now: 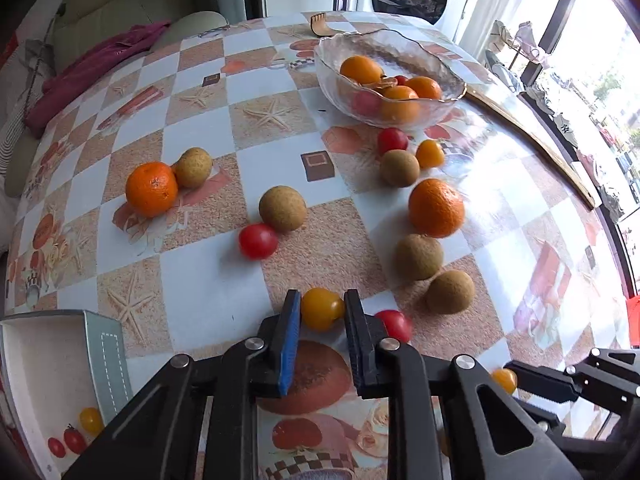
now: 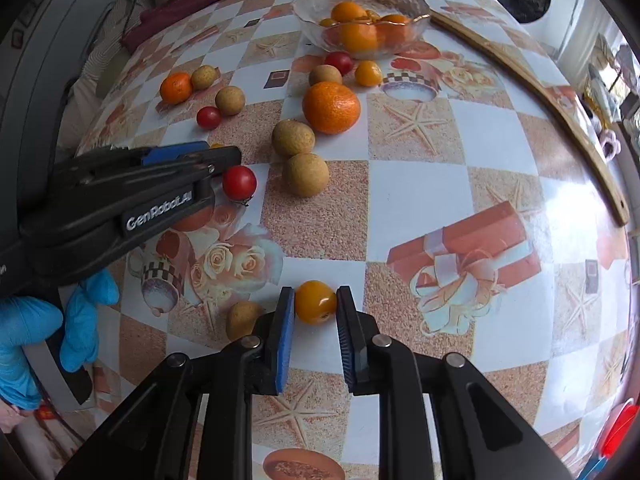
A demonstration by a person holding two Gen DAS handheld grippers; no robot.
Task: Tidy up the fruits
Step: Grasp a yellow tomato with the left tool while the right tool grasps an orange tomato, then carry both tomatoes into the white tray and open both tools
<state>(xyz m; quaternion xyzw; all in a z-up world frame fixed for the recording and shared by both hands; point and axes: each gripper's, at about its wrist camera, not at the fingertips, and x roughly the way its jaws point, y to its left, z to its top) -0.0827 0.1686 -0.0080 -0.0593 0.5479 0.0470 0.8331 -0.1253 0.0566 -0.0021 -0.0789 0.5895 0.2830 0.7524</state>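
Note:
My left gripper [image 1: 322, 297] is shut on a small yellow tomato [image 1: 321, 309] that rests on the tablecloth. A red tomato [image 1: 396, 324] lies just right of its right finger. In the right wrist view my right gripper [image 2: 316, 293] is shut on another yellow tomato [image 2: 314, 302], with a brown longan [image 2: 242, 319] beside its left finger. Oranges [image 1: 436, 208], longans [image 1: 283, 208] and red tomatoes [image 1: 258, 241] lie scattered across the table. A glass bowl [image 1: 444, 98] at the far side holds oranges and tomatoes.
A white box [image 1: 40, 364] at the near left holds small red and yellow tomatoes. A wooden stick [image 2: 560, 112] lies along the right table edge. A blue-gloved hand [image 2: 36, 332] holds the left gripper [image 2: 192, 160]. A purple cloth [image 1: 92, 68] lies on the sofa beyond.

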